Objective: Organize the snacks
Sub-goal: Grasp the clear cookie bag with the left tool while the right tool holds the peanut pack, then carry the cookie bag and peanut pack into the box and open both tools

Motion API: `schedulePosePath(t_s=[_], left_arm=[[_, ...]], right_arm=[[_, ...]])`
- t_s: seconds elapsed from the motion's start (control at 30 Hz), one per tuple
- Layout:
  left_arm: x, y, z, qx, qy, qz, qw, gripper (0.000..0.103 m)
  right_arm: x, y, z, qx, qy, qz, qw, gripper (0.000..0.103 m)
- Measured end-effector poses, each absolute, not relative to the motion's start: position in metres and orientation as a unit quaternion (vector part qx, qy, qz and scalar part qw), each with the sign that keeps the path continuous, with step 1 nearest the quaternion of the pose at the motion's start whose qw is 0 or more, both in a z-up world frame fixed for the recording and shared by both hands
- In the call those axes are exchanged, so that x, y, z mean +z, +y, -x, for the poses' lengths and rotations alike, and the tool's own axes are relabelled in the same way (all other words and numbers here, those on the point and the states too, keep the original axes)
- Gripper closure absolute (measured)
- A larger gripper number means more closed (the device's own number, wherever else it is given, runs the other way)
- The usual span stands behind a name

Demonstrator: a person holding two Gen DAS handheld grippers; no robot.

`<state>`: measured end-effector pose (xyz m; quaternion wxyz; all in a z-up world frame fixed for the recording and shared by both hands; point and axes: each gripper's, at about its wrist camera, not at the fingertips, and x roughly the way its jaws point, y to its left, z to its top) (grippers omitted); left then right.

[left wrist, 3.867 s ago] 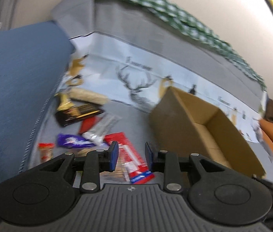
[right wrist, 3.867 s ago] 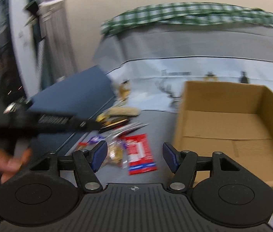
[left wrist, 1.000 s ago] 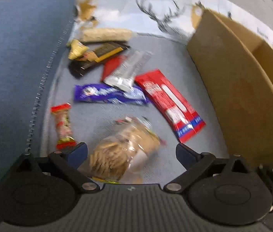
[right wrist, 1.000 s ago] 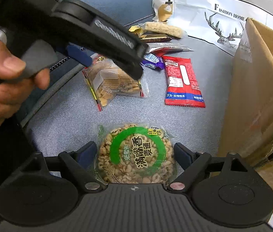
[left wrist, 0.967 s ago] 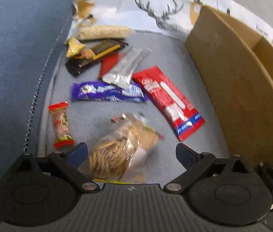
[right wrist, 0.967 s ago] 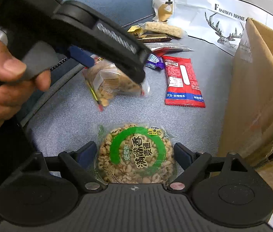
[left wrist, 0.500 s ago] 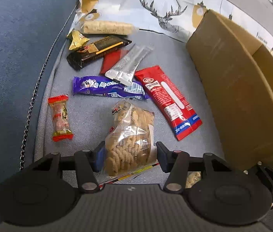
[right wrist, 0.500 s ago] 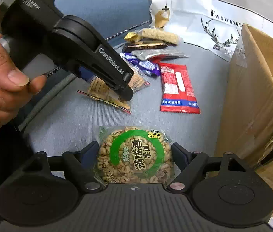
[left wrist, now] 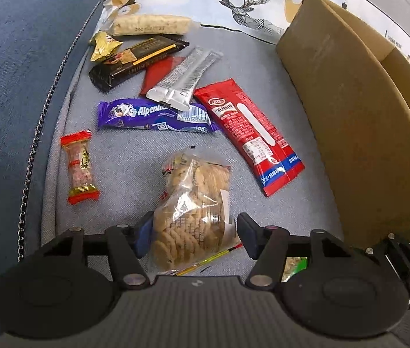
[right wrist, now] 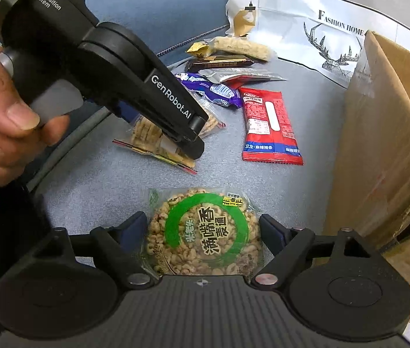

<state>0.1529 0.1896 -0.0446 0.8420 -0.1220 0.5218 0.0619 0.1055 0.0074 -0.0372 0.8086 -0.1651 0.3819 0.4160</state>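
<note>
Ten snacks lie on the grey woven cushion (left wrist: pixel 123 156), with one brown cardboard box (left wrist: pixel 350 116) at the right of the frame. My left tool (left wrist: pixel 192 233) pinches the one clear crinkly bag of ridged biscuits (left wrist: pixel 193 203) low in the frame; its jaws have just eased apart slightly, with the bag bulging between them. My right tool (right wrist: pixel 202 229) stands spread, its pads just beside the one round puffed-grain cake (right wrist: pixel 208 232) with a green ring. Above lie one long red packet (left wrist: pixel 251 133), one glossy purple bar (left wrist: pixel 152 116), one silver sachet (left wrist: pixel 184 78) over one red sachet (left wrist: pixel 158 72), one dark bar (left wrist: pixel 135 61), one gold foil sweet (left wrist: pixel 103 46), one pale grainy roll (left wrist: pixel 152 24) and one red-ended sweet (left wrist: pixel 80 165).
</note>
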Motion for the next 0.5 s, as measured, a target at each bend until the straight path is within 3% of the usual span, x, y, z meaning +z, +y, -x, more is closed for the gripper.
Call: schedulePosePath(t_s=[0.17,0.5], left_arm=[[-0.041,0.192,-0.151,0.061,0.512,0.13,0.847,0.044],[-0.015,0.187,-0.132,0.054,0.445,0.127,0.885,0.045]], right_arm=[[-0.037,0.009,-0.105,0.415,0.379,0.167,0.81,0.02],[-0.025,0.002,-0.096,0.412,0.344,0.17,0.827,0.021]])
